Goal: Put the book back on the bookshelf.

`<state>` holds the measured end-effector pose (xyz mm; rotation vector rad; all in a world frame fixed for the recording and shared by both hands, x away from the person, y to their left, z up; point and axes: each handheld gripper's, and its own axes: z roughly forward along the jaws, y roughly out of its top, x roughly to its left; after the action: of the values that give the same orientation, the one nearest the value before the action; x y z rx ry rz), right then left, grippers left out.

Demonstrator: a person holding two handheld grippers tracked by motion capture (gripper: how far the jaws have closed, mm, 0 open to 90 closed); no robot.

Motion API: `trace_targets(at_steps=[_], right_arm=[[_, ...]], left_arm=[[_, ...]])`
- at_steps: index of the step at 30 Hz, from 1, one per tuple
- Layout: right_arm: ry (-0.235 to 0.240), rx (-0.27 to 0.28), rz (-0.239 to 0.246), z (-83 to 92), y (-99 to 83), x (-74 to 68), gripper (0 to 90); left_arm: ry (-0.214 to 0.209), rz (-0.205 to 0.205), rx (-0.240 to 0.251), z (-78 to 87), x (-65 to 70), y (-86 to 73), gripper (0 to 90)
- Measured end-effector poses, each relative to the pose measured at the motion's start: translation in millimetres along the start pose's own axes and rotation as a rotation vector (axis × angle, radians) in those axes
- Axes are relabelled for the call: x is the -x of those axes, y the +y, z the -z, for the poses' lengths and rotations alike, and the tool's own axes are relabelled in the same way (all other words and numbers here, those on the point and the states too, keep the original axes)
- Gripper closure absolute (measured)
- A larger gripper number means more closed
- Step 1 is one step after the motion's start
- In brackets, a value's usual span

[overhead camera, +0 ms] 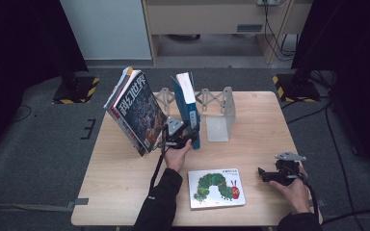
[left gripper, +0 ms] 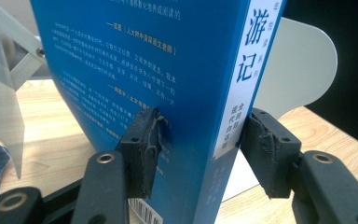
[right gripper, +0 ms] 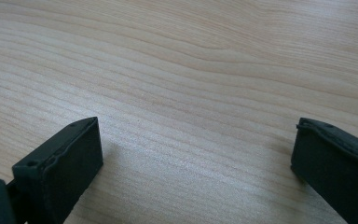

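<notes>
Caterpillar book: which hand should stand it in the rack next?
Right. The right gripper is open and idle beside the caterpillar book; the left gripper grips the blue book.

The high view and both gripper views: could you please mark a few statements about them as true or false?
1. The left tongs clamp the upright blue paperback book. True.
2. The right tongs hold the white caterpillar picture book. False: they stand open over the bare light wooden table, and that book lies flat, apart from them.
3. The dark-covered magazine leans tilted, to the left of the blue book in the high view. True.
4. The grey metal bookend stands to the left of the magazine. False: it stands to the right of the blue book.
</notes>
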<state>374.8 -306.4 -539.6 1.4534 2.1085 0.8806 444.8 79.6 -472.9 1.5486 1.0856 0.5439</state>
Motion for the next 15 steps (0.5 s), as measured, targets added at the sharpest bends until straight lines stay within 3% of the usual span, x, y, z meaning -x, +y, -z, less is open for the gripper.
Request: trace_targets(at_steps=[6, 13, 15], right_arm=[[-0.001, 0.000, 0.001, -0.1, 0.0, 0.1, 2.3], [-0.001, 0.001, 0.000, -0.1, 0.0, 0.0, 2.3], [0.000, 0.000, -0.001, 0.0, 0.0, 0.0, 2.3]], left_arm=[[-0.011, -0.007, 0.015, 1.4, -2.1, -2.7, 46.8], [0.017, 0.002, 0.006, 3.2, -4.4, 1.9, 45.4], [0.018, 0.016, 0.012, 4.7, -7.7, 3.6, 40.9]])
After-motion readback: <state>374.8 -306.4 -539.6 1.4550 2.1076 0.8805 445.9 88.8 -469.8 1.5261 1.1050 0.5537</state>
